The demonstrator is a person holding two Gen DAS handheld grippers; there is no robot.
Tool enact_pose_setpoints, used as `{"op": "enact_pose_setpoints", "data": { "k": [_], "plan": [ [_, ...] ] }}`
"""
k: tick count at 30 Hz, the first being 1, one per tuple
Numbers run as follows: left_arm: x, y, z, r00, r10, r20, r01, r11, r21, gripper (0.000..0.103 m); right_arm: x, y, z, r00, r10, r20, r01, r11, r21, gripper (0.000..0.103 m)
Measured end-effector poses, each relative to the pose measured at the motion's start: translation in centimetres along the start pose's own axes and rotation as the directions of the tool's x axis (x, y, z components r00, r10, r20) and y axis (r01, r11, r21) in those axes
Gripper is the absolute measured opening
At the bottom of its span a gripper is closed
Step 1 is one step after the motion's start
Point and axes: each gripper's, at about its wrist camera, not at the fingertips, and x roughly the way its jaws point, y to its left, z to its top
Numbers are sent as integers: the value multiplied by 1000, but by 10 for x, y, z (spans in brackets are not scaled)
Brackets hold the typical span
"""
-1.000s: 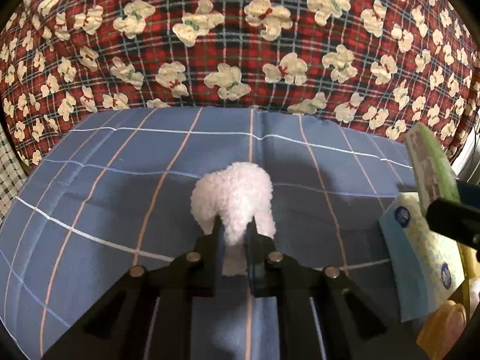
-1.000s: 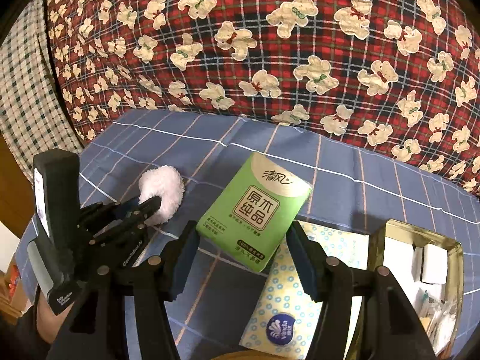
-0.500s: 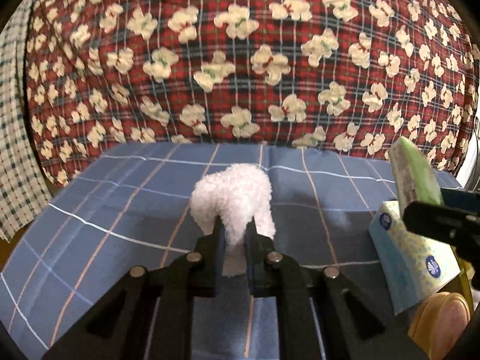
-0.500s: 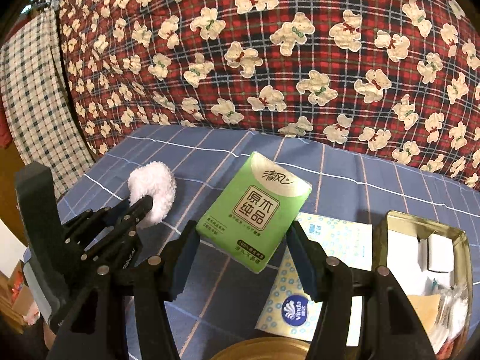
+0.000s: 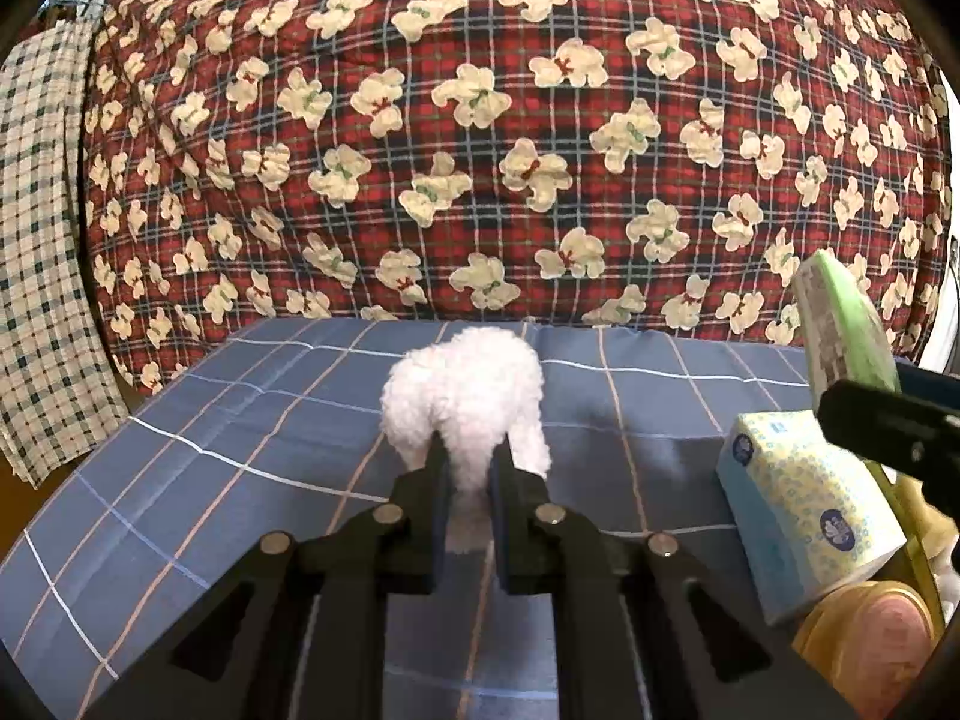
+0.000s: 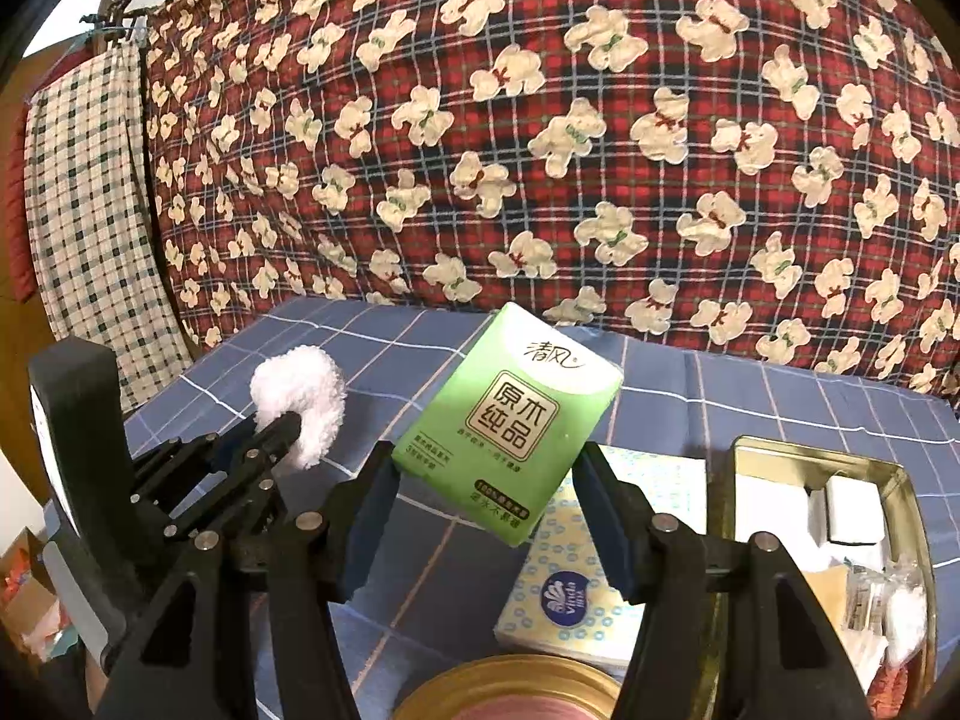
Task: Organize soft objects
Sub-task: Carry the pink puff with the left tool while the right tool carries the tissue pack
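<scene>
My left gripper (image 5: 469,468) is shut on a fluffy white scrunchie (image 5: 465,396) and holds it above the blue plaid cloth (image 5: 210,450). The scrunchie also shows in the right wrist view (image 6: 303,399), at the left gripper's fingertips (image 6: 282,423). My right gripper (image 6: 486,486) is shut on a green tissue pack (image 6: 510,420), held tilted above the cloth. The green pack shows edge-on at the right of the left wrist view (image 5: 843,318).
A blue-and-yellow tissue pack (image 6: 582,564) lies on the cloth below the green pack. A gold rectangular tin (image 6: 906,516) with small white items stands at the right. A round gold lid (image 6: 510,693) is at the bottom. A red bear-print quilt (image 6: 540,120) rises behind.
Both grippers have risen with their objects; the cloth sits lower in both views and more of the quilt shows. Both grips are unchanged.
</scene>
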Motion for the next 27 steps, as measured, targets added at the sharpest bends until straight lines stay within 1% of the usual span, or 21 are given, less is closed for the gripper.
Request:
{"op": "enact_pose_setpoints", "data": {
  "k": [9, 12, 14, 20, 27],
  "plan": [
    [-13, -10, -2, 999, 8, 48, -9, 1000, 11, 10, -11, -16, -12, 999, -18, 41, 18, 1000, 21, 62],
    [-20, -16, -3, 998, 9, 69, -10, 1000, 21, 10, -18, -18, -16, 997, -29, 66, 28, 999, 20, 62],
    [-23, -19, -4, 997, 7, 80, -10, 1000, 26, 10, -25, -18, -19, 994, -46, 99, 45, 999, 8, 62],
    [-35, -24, -7, 994, 4, 112, -6, 1000, 22, 10, -44, -16, -32, 972, -91, 219, 98, 995, -22, 62],
    [-45, -31, -9, 989, -6, 147, 2, 1000, 24, 10, -58, -11, -39, 947, -117, 299, 136, 990, -43, 62]
  ]
}}
